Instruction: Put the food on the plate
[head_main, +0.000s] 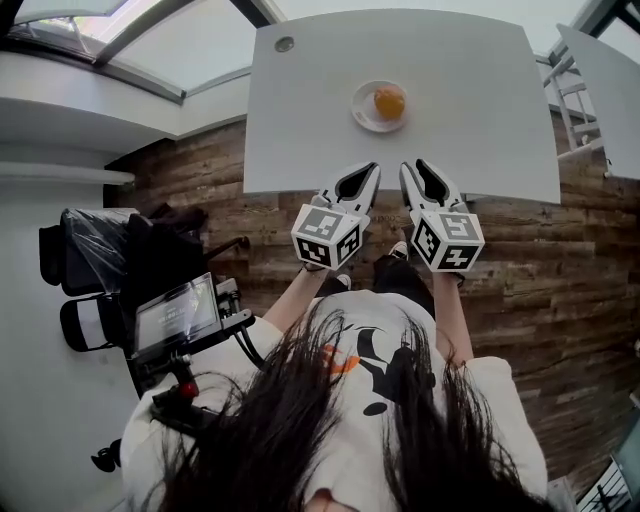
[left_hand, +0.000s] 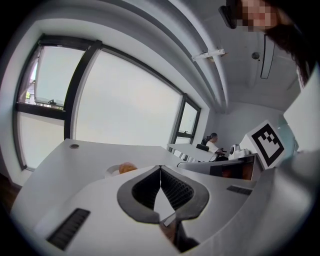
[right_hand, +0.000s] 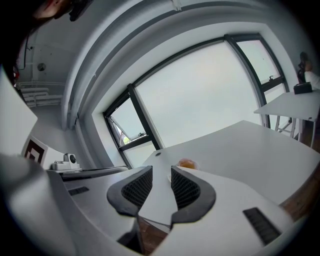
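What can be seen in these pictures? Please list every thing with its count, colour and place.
table: one, white, in front of the person
plate: one, white, on the table
food: one piece, orange, lying on the plate
round cap: one, grey, near the table's far left corner
second table: one, white, at the right edge, apart from the first
floor: brown wood planks
screen on a stand: one, black, at the person's left
seated person: one, far in the background
person's hair: long, dark, at the bottom of the head view
left hand-held gripper: one, white with black pads, at the table's near edge, shut, empty
right hand-held gripper: one, same colours, beside the left one, shut, empty
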